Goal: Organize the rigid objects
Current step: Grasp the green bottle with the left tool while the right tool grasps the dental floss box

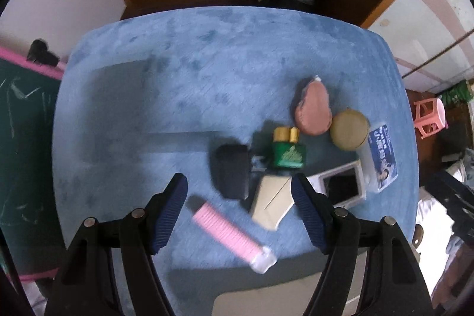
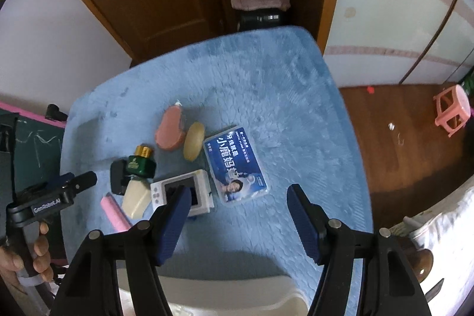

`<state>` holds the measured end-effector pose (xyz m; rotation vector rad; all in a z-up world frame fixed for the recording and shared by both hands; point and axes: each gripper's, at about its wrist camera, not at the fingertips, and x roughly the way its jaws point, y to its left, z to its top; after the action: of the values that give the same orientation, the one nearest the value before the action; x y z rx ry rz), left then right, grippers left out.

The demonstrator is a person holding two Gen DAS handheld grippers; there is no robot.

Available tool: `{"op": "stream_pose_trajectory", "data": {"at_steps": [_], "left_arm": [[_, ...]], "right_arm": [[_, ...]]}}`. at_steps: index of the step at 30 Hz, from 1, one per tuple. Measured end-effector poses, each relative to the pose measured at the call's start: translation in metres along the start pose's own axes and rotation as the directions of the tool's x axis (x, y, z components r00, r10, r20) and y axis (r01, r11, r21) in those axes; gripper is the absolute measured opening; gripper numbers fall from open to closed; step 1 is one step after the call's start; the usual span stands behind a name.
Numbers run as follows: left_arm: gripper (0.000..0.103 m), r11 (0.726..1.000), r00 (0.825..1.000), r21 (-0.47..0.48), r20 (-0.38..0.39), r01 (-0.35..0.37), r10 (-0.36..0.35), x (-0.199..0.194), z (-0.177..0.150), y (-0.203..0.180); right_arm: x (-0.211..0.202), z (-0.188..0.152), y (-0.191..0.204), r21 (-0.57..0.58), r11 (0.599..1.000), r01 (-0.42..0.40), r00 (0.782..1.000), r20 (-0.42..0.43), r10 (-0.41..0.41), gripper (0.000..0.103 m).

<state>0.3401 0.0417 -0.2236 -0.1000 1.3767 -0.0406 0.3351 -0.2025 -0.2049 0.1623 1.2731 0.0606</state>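
Left wrist: bare blue mat (image 1: 207, 55) beyond clutter

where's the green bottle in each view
Left wrist: green bottle just right of centre, beyond the open jaws, next to the black case.
Right wrist: green bottle at left of centre, same black case at its left.
Shared landmark: the blue box.

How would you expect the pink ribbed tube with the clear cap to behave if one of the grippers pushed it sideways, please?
The pink ribbed tube looks cylindrical and lies flat on the blue plush cloth, so it would probably roll, though the pile may slow it. Its ribs should help the fingers hold it. It looks stiff, likely plastic, and probably light.
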Motion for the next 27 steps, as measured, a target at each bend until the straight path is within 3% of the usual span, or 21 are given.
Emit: {"op": "stream_pose_trajectory", "data": {"at_steps": [6, 15, 23, 27], "left_arm": [[0.076, 0.997, 0.998, 0.076, -0.054, -0.035, 0.039, 0.024, 0.024, -0.026], [0.075, 0.991, 0.989, 0.118, -0.124, -0.063, 0.078, 0.054, 0.036, -0.04], [0.075, 0.987, 0.985, 0.142, -0.137, -0.081, 0.101, 0.066, 0.033, -0.044], [0.065, 0.982, 0.984, 0.164, -0.14, -0.089, 0.112, 0.075, 0.033, -0.056]], "right_arm": [[0.041, 0.022, -0.018, 0.084, 0.995, -0.044, 0.992, -0.115, 0.054, 0.068], [0.076, 0.03, -0.01, 0.02, 0.997, -0.068, 0.98, -0.188, 0.071, 0.068], [0.098, 0.028, 0.006, -0.042, 0.999, -0.003, 0.979, -0.202, -0.005, 0.071], [0.11, 0.024, 0.011, -0.039, 0.999, 0.003, 0.977, -0.212, -0.011, 0.071]]}}
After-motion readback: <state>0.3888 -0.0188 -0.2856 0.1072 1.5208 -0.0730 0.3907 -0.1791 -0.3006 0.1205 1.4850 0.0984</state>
